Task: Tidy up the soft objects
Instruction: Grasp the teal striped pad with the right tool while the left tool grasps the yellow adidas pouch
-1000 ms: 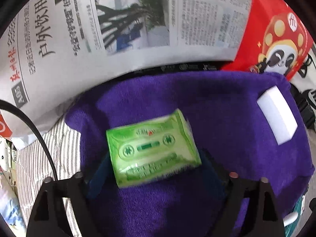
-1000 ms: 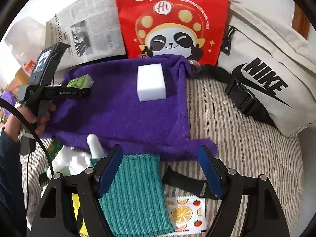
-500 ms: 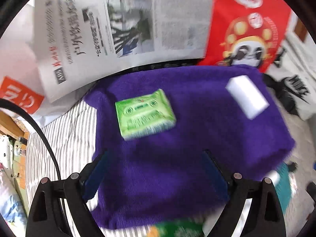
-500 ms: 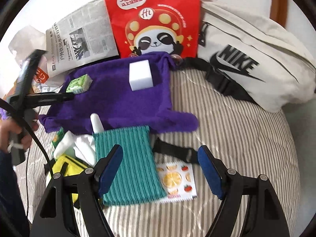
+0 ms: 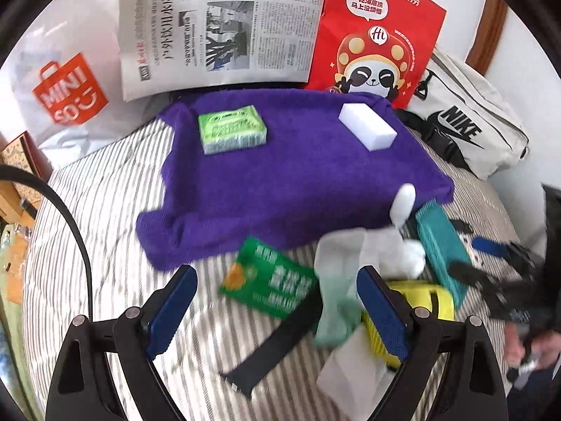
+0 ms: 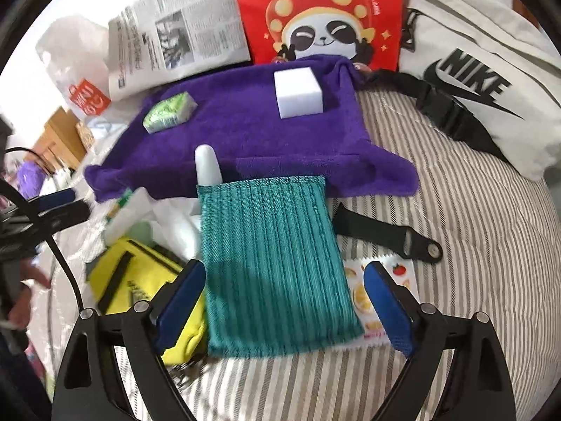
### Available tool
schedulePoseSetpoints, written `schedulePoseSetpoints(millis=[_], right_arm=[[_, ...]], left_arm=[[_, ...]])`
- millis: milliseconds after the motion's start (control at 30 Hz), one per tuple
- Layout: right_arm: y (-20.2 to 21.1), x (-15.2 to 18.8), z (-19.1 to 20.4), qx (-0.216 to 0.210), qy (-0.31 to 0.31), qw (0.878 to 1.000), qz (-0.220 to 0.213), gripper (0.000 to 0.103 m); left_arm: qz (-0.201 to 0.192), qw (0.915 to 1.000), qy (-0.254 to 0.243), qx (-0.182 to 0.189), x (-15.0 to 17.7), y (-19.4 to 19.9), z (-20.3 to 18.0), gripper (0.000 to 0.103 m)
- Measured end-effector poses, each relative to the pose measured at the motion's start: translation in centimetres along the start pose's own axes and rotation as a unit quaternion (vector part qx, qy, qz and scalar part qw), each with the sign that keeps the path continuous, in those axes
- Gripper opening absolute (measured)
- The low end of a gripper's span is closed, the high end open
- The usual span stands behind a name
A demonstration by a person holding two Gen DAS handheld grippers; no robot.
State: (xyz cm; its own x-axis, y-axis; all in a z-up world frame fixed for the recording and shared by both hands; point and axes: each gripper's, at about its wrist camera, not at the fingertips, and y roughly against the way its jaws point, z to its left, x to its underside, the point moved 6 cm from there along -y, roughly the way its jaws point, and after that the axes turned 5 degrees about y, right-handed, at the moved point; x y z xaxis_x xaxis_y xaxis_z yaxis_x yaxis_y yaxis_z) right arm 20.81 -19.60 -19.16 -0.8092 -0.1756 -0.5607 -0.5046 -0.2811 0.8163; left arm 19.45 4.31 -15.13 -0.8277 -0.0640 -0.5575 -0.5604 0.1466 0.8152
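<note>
Left gripper [image 5: 275, 310] hangs wide apart, empty, over the striped bedding [image 5: 115, 210]. Right gripper [image 6: 284, 303], jaws opening, straddles the teal cloth [image 6: 273, 256] without pinching it. Green tissue pack [image 5: 232, 129] and white sponge [image 5: 367, 125] sit on the purple towel [image 5: 287, 182].

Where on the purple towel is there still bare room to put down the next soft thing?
The purple towel is bare across its middle, between the green tissue pack and the white sponge block, and along its near half. Its near edge is crowded: the teal knit pouch, white bottle and crumpled white cloth pile up there.
</note>
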Motion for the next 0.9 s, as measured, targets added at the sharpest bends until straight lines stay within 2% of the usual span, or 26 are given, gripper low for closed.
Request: schedulePoseSetpoints(millis=[67,167,267,367,400,533,700,900], right_arm=[[-1.1,-0.2,0.0,0.006,0.012,1.0,0.006,0.093],[-2.5,-0.4,-0.3,-0.005,0.005,1.0,0.018,0.094],[-3.7,-0.3,-0.1,-0.011,0.007,0.999,0.034,0.094],[-4.1,-0.6,0.9,0.015,0.033,0.999,0.029,0.091],[-4.0,-0.6,1.1,0.015,0.035,0.999,0.025,0.088],[-3.4,-0.6,1.0,0.014,0.031,0.999,0.014,0.087],[-0.9,-0.8,0.6,0.022,0.012,1.0,-0.013,0.087],[2.1,-0.2,-0.1,0.046,-0.004,0.998,-0.03,0.087]], left_arm=[[-0.001,1.0,-0.002,0.004,0.8,0.4,0.3,0.092],[-0.001,1.0,0.006,-0.008,1.9,0.6,1.1,0.092],[0.006,0.9998,0.02,-0.003,2.6,0.3,1.8,0.092],[0.013,0.9996,0.024,0.002,3.1,-0.1,2.1,0.092],[0.014,0.9997,0.022,-0.002,3.3,-0.3,2.2,0.092],[0.015,0.9996,0.016,-0.015,3.8,-0.4,2.7,0.092],[0.015,0.9988,0.03,0.035,4.2,0.4,1.9,0.092],[0.008,0.9978,0.001,0.066,4.7,1.7,-1.3,0.092]])
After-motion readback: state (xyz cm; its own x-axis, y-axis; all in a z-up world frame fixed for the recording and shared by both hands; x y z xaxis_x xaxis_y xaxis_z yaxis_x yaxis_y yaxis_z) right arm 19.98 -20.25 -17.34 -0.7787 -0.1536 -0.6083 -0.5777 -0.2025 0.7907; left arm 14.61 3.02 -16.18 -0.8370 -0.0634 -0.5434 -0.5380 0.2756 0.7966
